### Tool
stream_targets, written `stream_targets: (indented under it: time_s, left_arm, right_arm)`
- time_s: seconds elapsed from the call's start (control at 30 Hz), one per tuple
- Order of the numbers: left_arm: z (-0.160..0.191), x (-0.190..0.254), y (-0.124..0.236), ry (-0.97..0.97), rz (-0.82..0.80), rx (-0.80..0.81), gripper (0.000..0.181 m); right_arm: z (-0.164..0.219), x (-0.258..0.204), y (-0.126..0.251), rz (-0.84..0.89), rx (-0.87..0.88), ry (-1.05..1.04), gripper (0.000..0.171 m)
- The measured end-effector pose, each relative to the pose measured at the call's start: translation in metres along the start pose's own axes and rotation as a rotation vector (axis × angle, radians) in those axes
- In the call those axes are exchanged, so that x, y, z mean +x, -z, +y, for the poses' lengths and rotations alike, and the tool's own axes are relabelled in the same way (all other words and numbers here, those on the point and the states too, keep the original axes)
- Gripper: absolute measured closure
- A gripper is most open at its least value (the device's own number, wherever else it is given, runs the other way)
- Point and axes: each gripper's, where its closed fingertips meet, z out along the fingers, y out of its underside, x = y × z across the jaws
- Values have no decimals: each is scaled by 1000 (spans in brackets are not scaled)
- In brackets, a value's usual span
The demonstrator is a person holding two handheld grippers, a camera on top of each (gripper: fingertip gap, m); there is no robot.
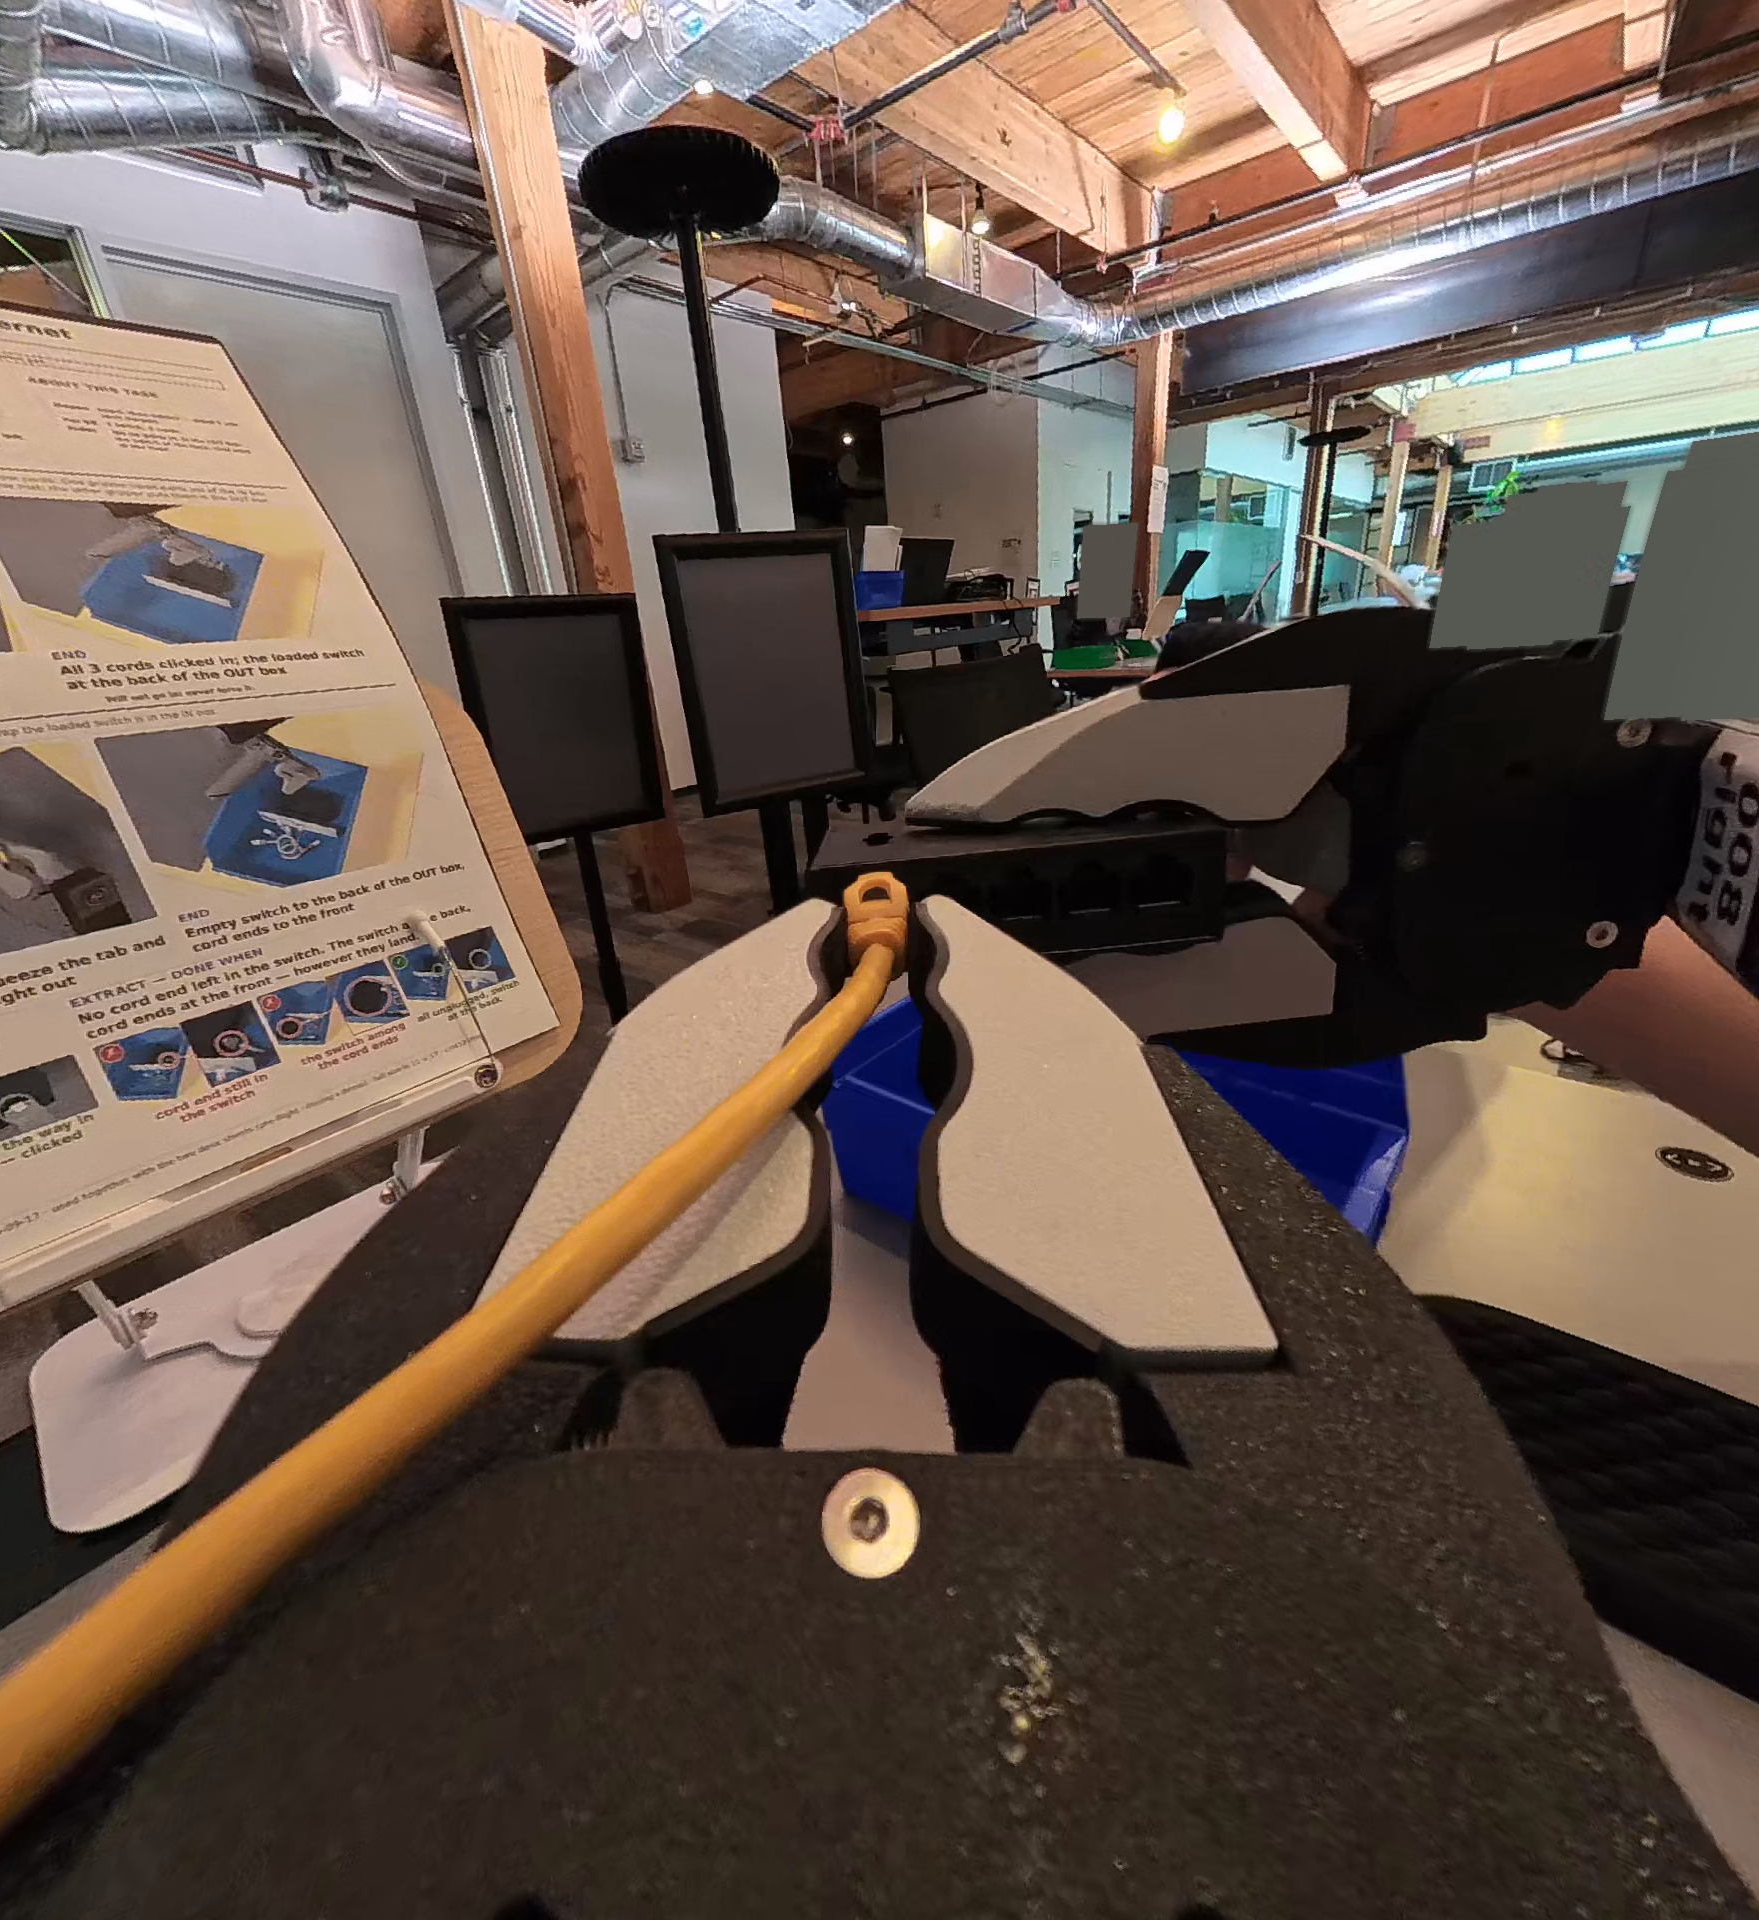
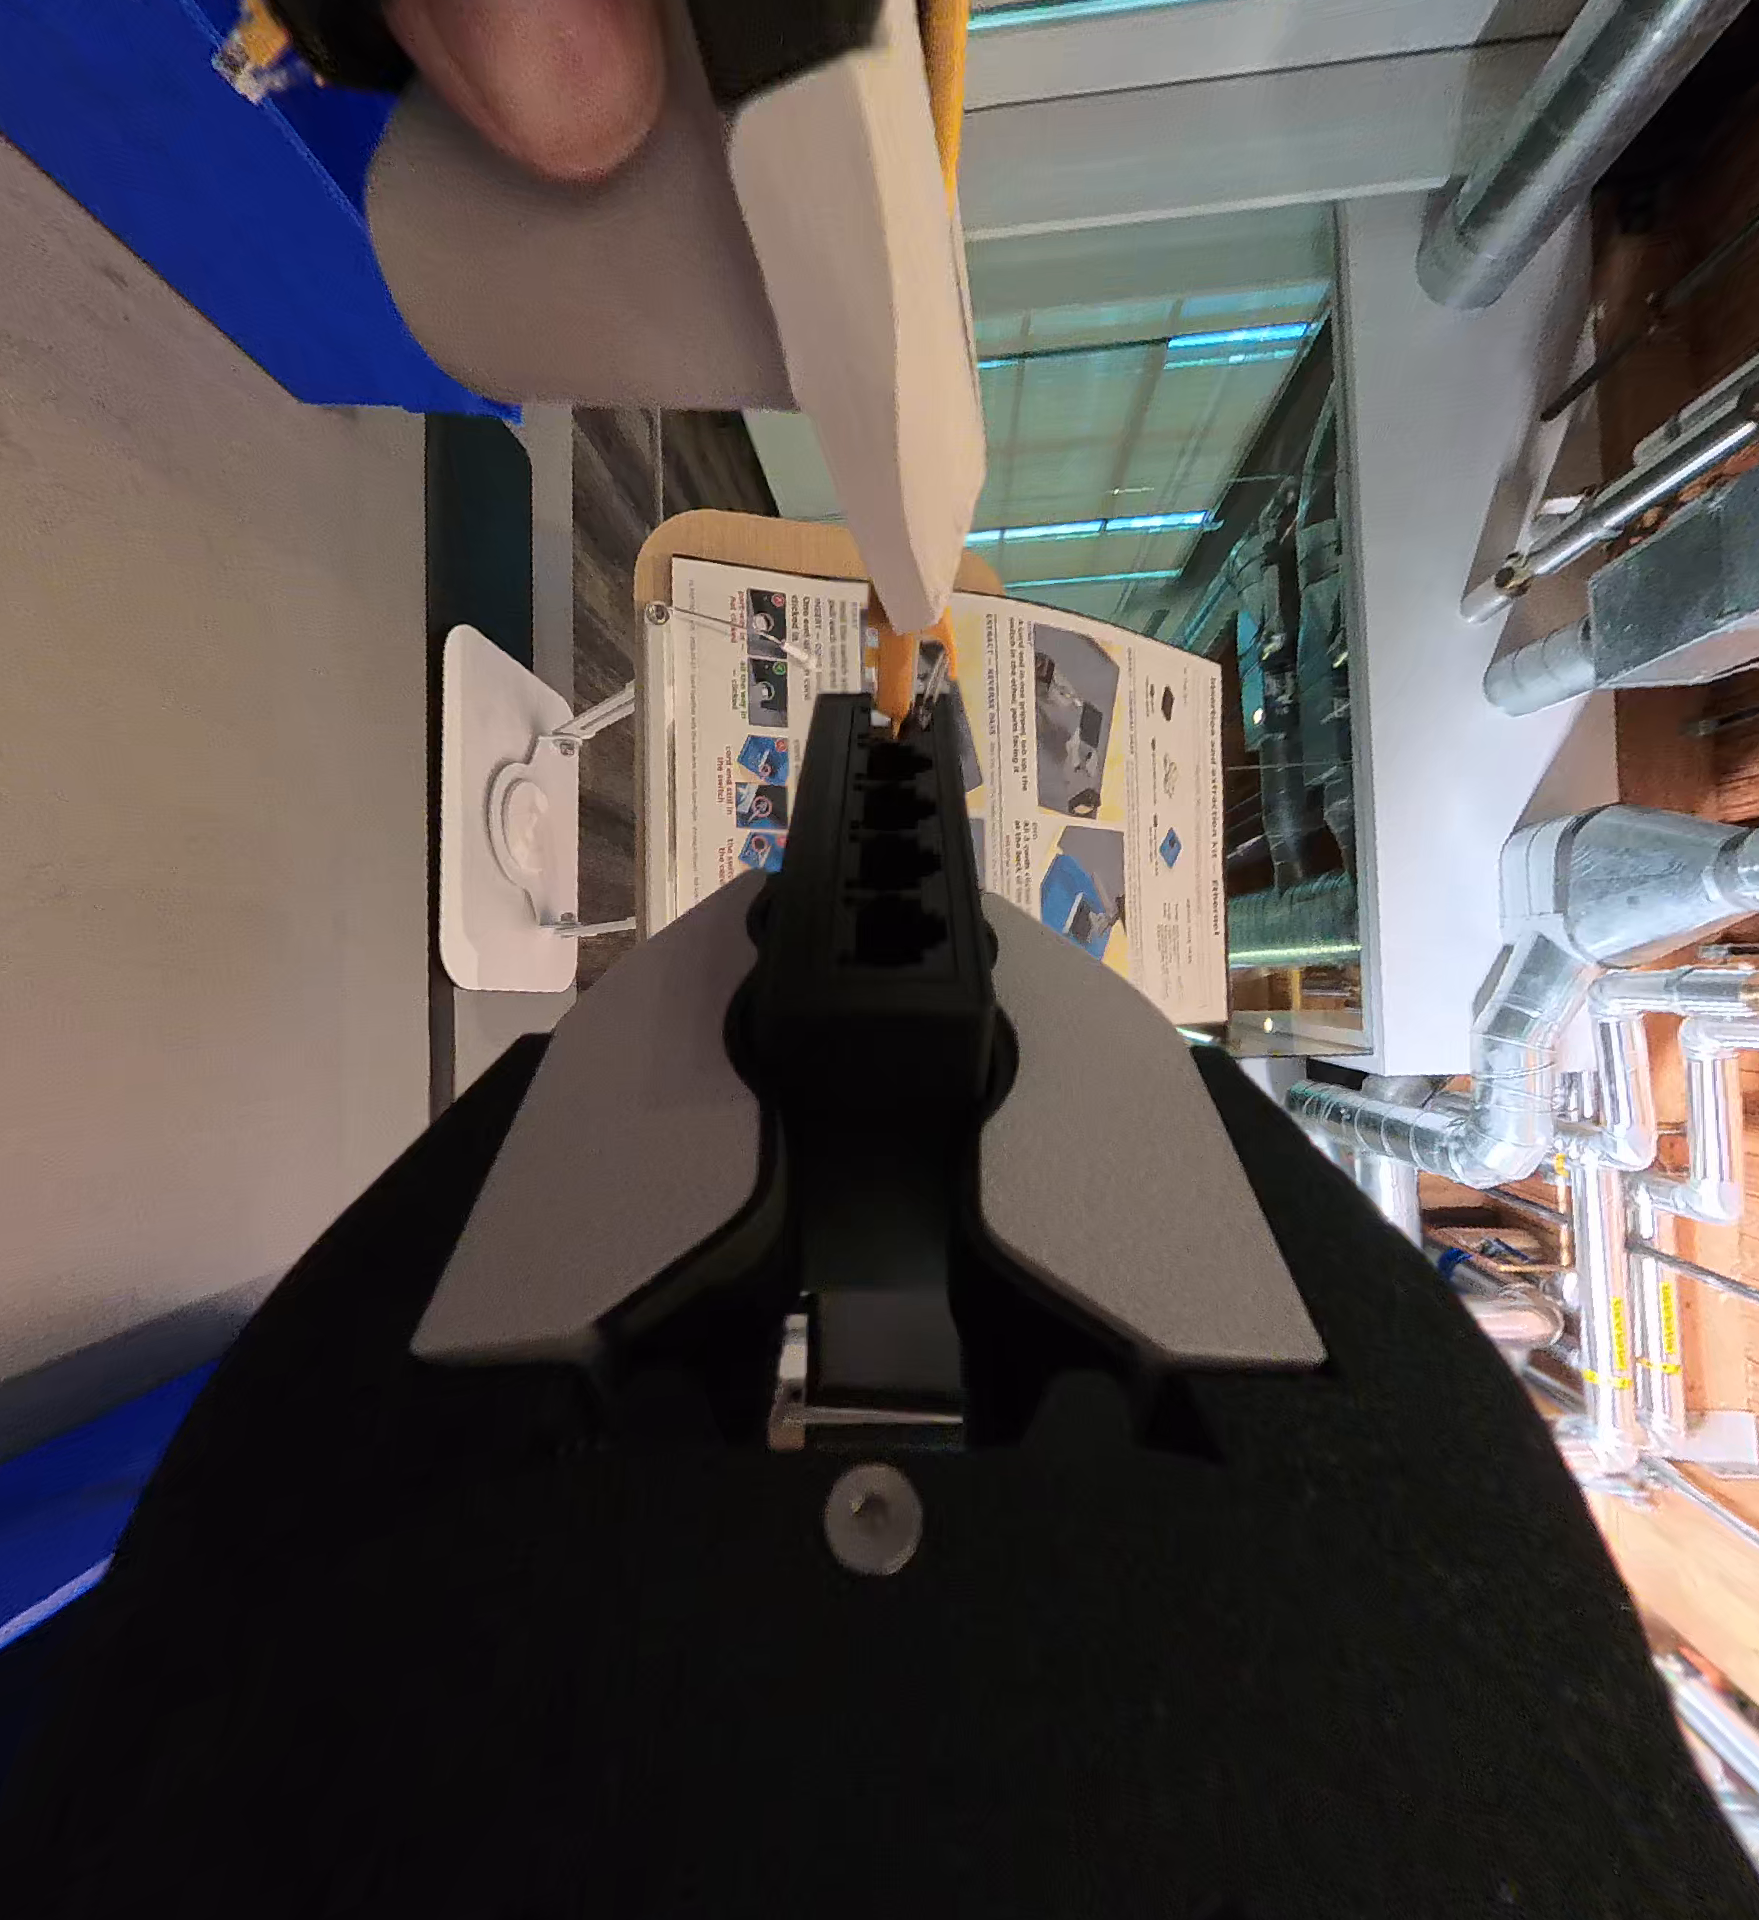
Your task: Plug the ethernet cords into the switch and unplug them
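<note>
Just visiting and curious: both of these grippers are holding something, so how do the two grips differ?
The left gripper pinches a thin yellow cord just behind its plug, right at the fingertips; the right gripper clamps a boxy black switch deep between its fingers. The left gripper points forward, fingers side by side; the right gripper reaches in sideways, one finger over the switch. Both are shut on their loads, held up over a blue bin.
</note>
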Motion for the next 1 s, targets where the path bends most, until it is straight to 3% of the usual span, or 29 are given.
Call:
stream_targets:
  time_s: [0.6, 1.0]
  left_arm:
    - [1, 7, -2, 87, 69, 16, 170]
    - [-7, 2, 2, 15, -13, 73, 170]
  right_arm:
    - [-11, 3, 13, 19, 83, 127, 143]
    - [-5, 12, 4, 44, 44, 43, 141]
